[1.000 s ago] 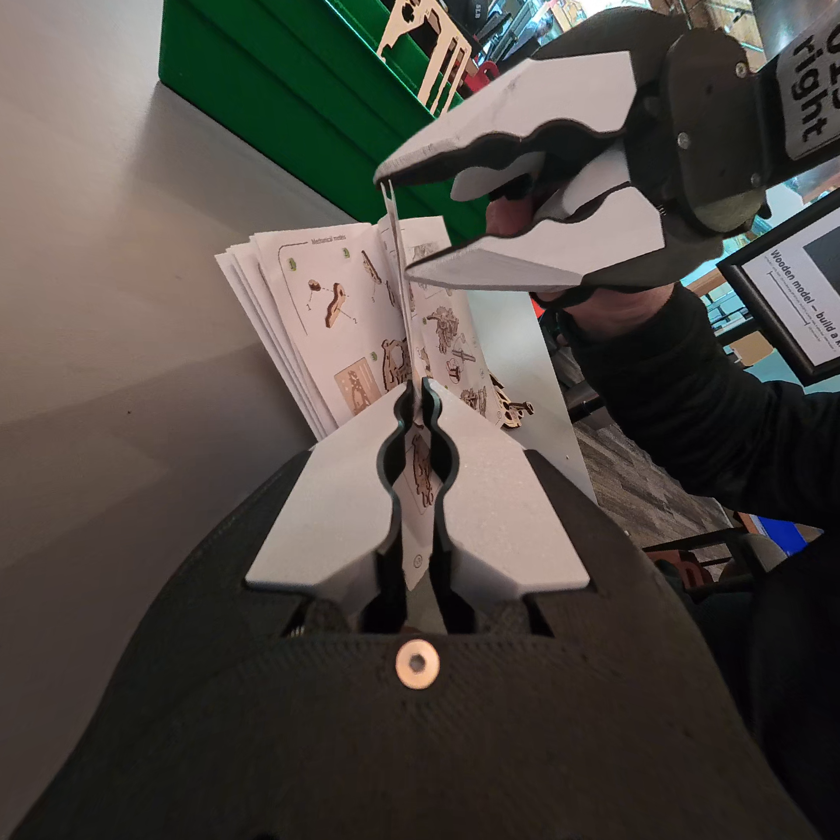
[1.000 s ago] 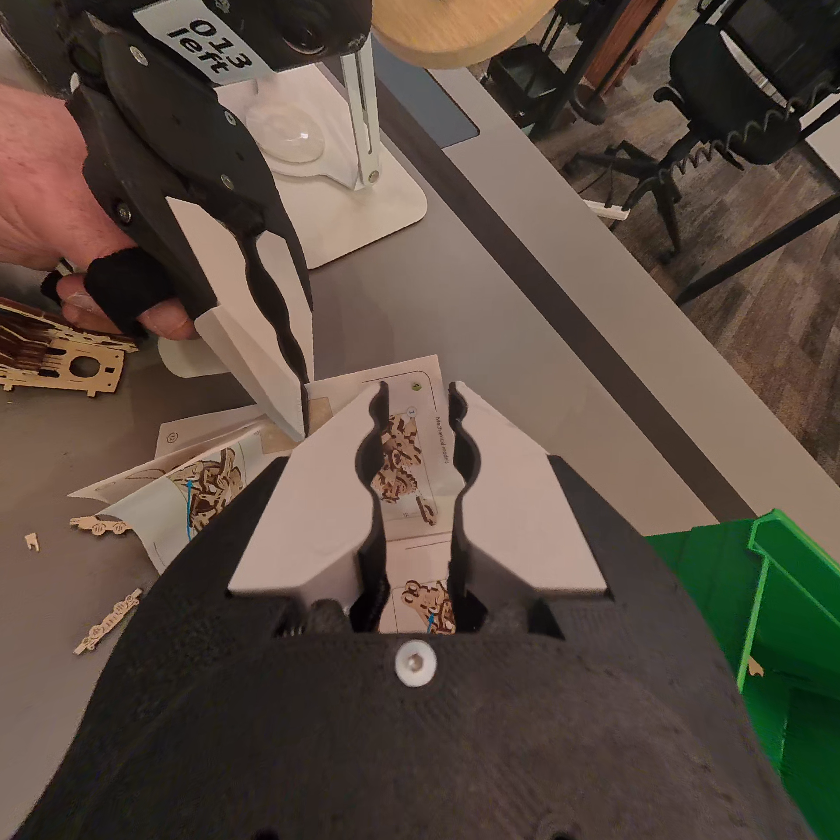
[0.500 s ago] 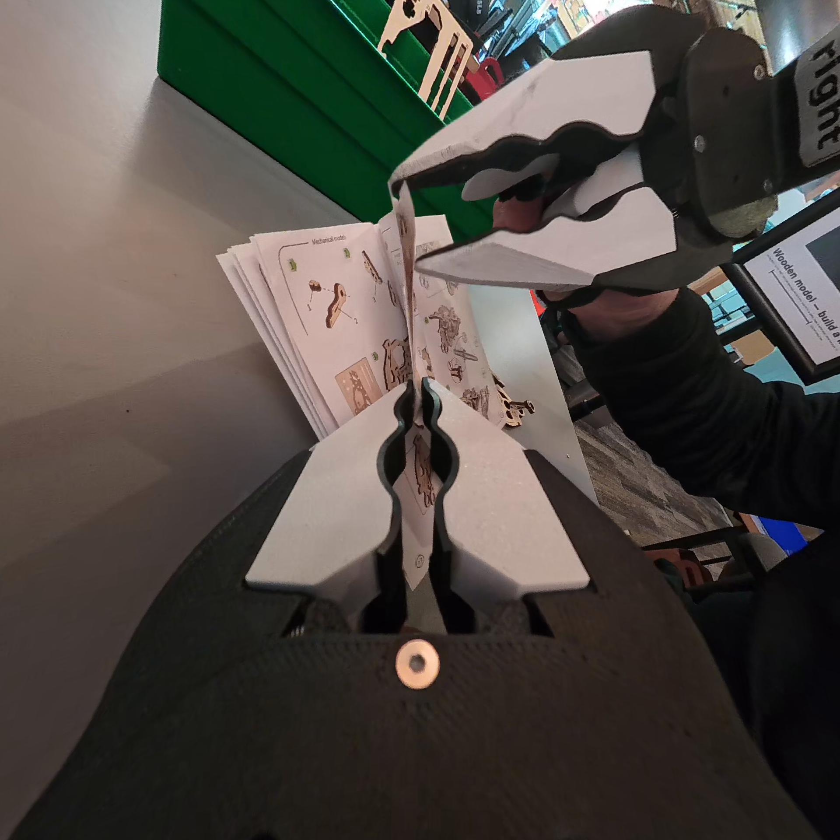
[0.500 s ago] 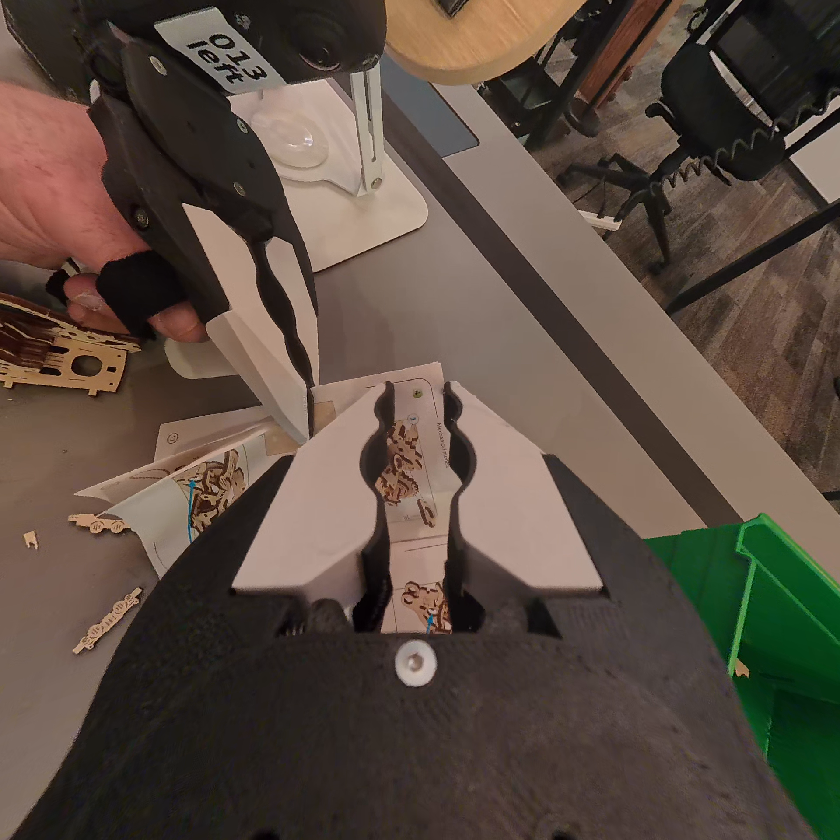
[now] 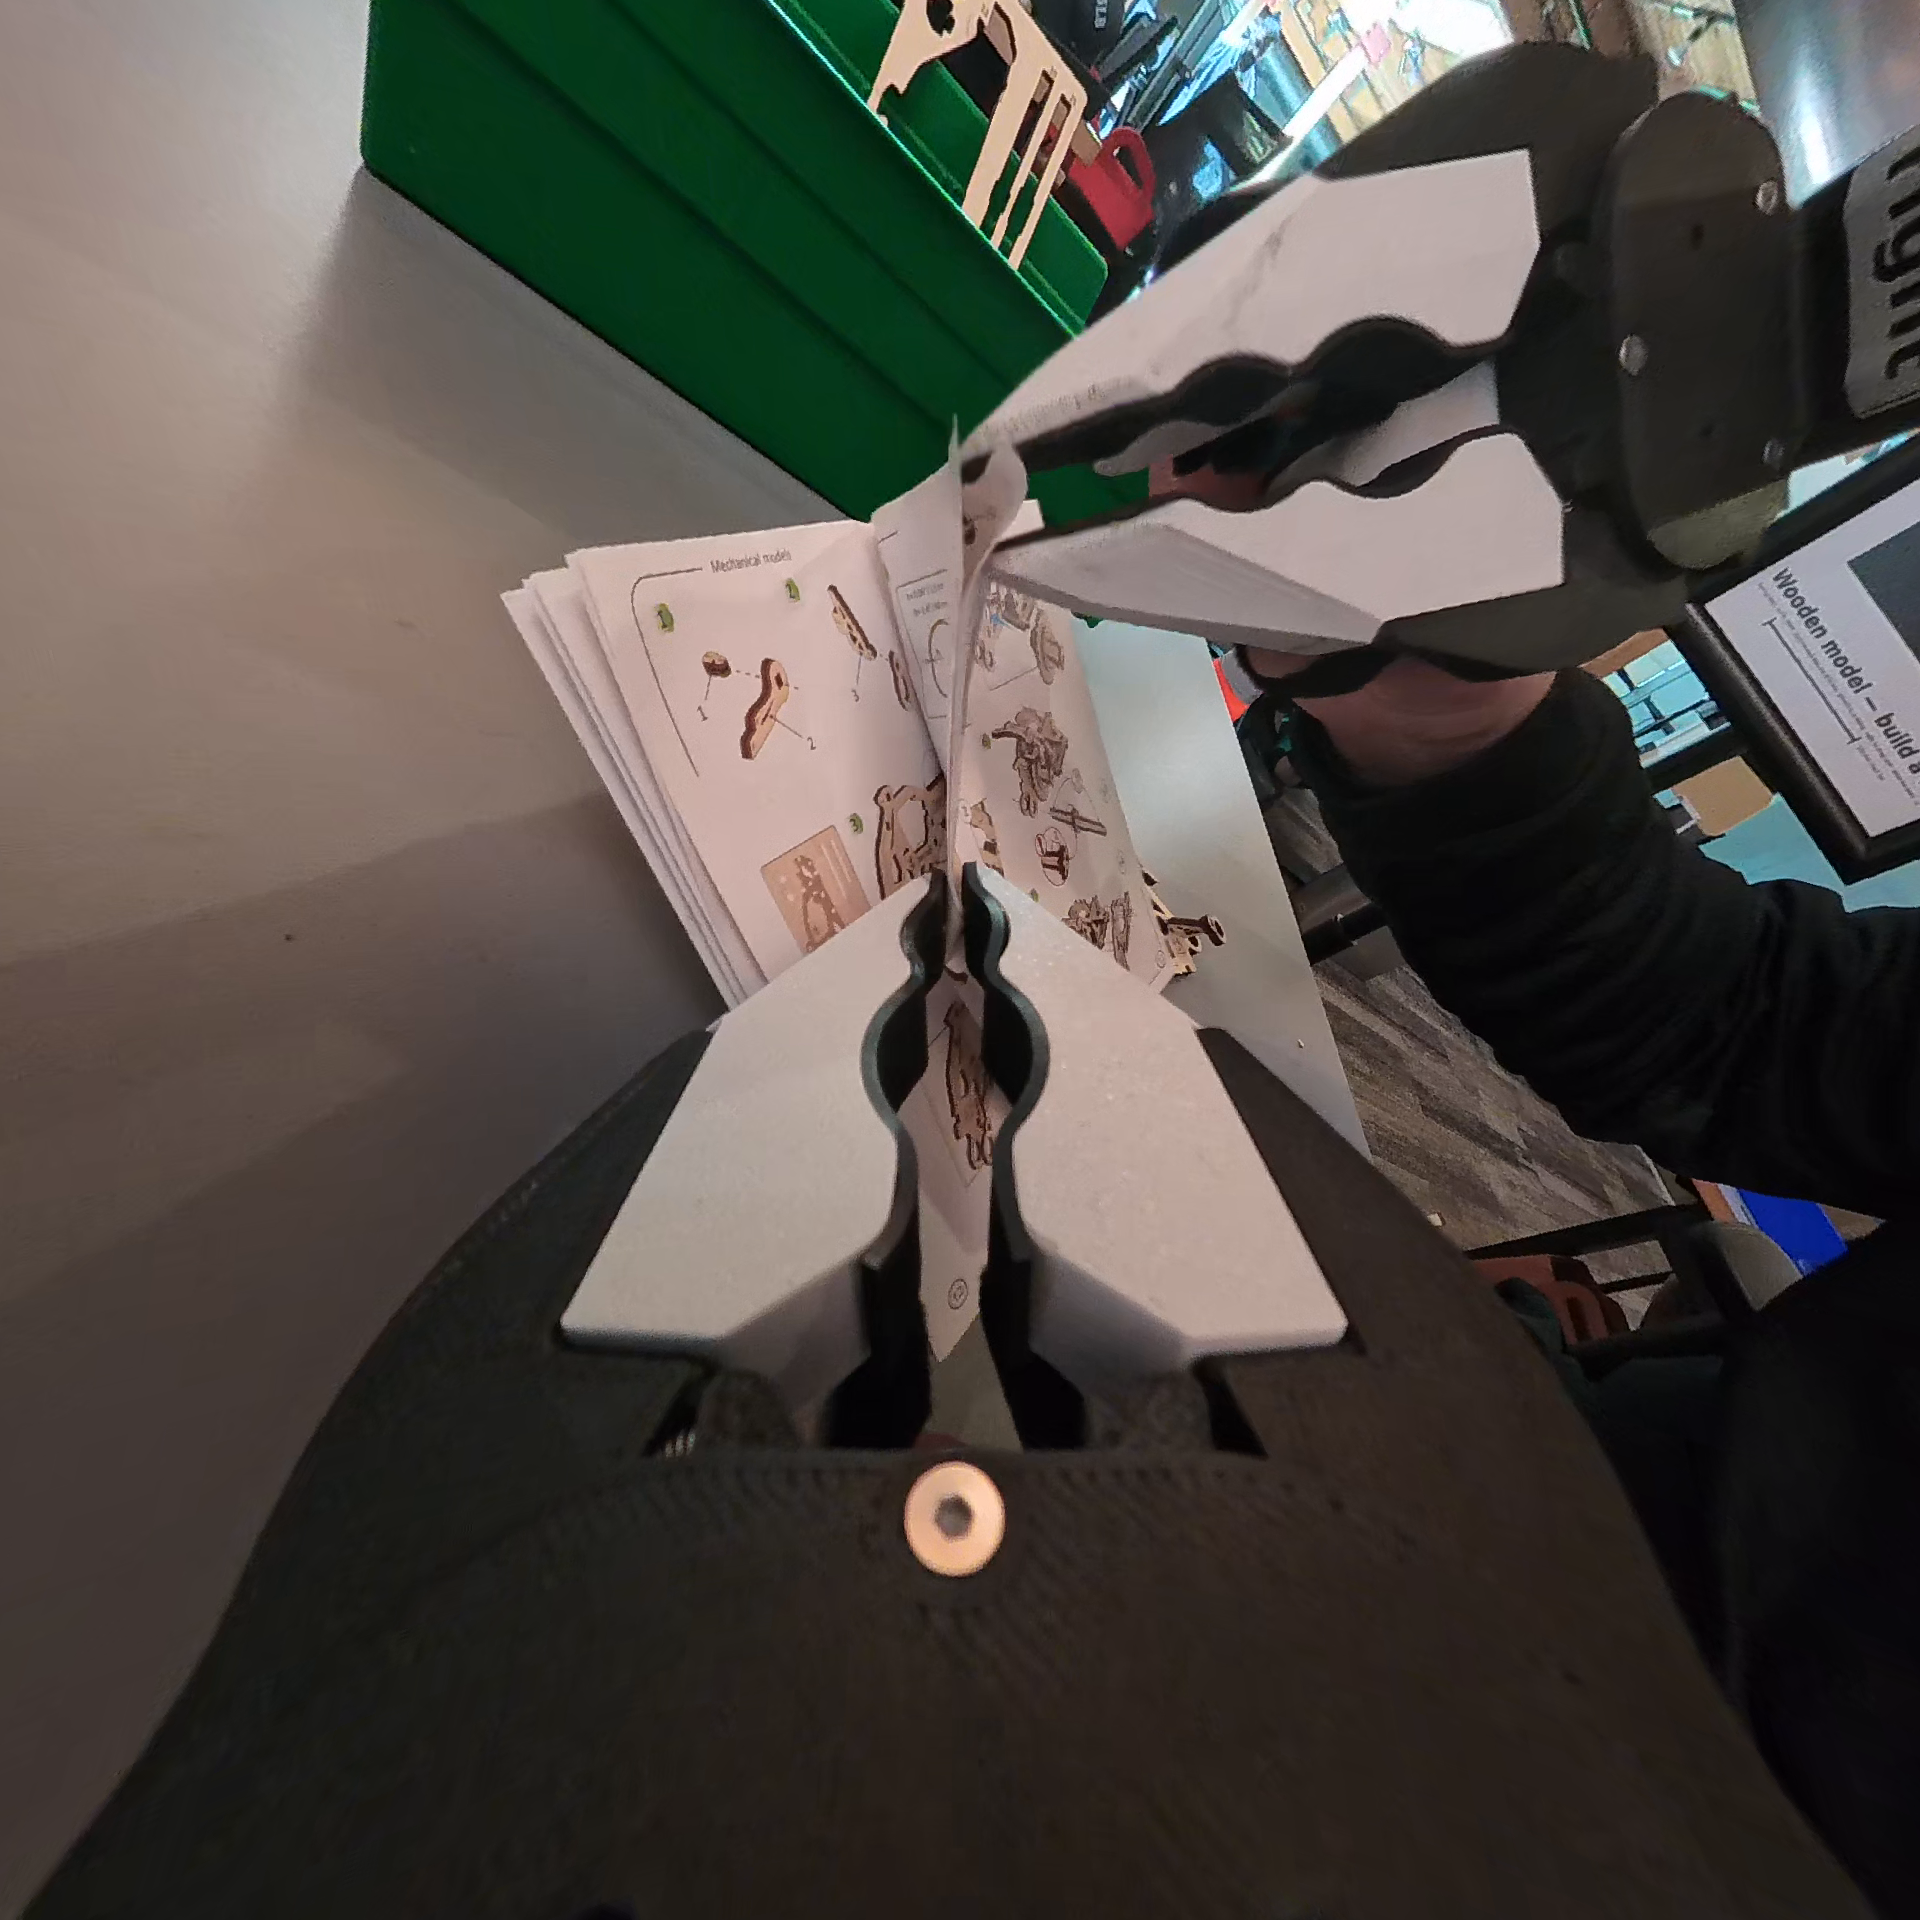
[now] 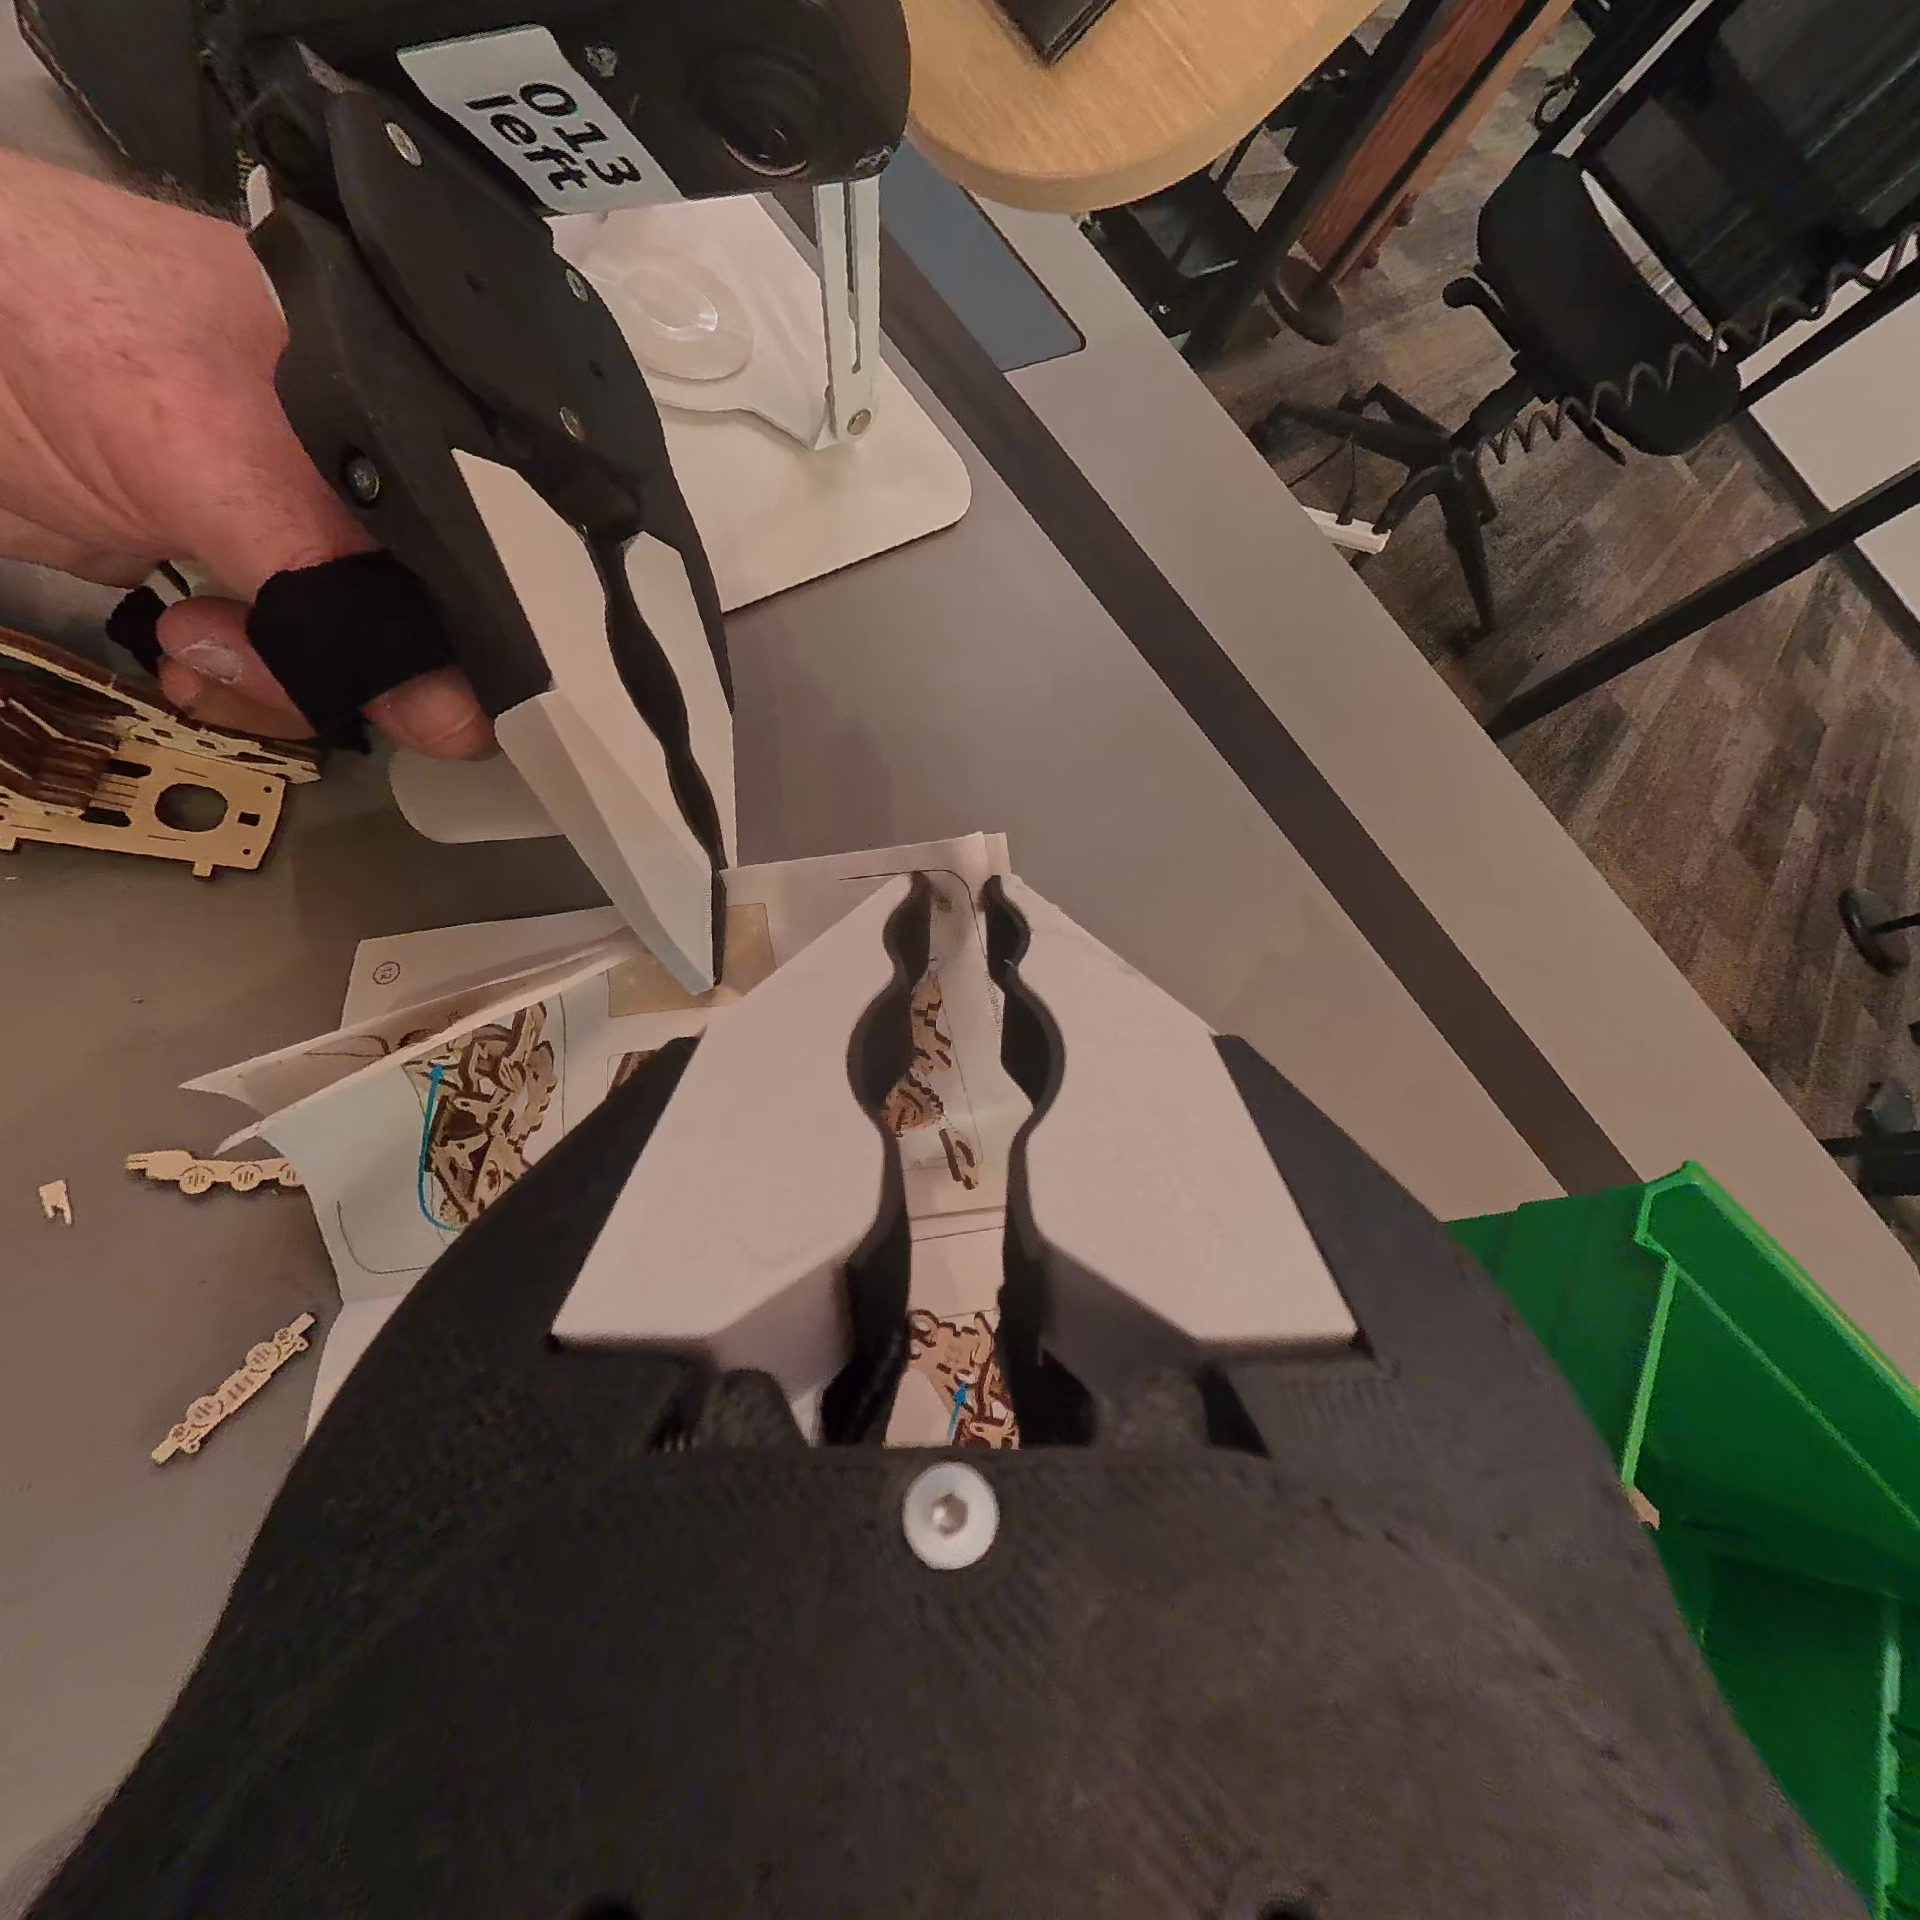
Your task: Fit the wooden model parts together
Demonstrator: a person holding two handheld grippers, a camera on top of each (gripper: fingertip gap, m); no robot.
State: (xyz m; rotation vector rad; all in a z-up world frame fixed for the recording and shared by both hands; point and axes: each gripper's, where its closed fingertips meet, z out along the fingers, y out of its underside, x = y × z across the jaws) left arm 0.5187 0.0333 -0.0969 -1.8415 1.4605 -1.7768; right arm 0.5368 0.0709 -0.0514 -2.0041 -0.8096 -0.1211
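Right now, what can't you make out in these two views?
Whether the right gripper has clamped the booklet page: both views, its fingertips cover the contact.
Wooden model: right wrist view, cut by the left edge.
Green bin contents: left wrist view, its wall hides them.

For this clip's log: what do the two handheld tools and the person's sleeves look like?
Both tools share one build: a broad black textured body with a silver screw at its centre, and two pale grey wedge fingers with wavy black inner pads. The left tool and the right tool each carry a printed label strip near the top. A black sleeve covers the arm behind the right tool; a black finger loop sits on the left tool's grip.
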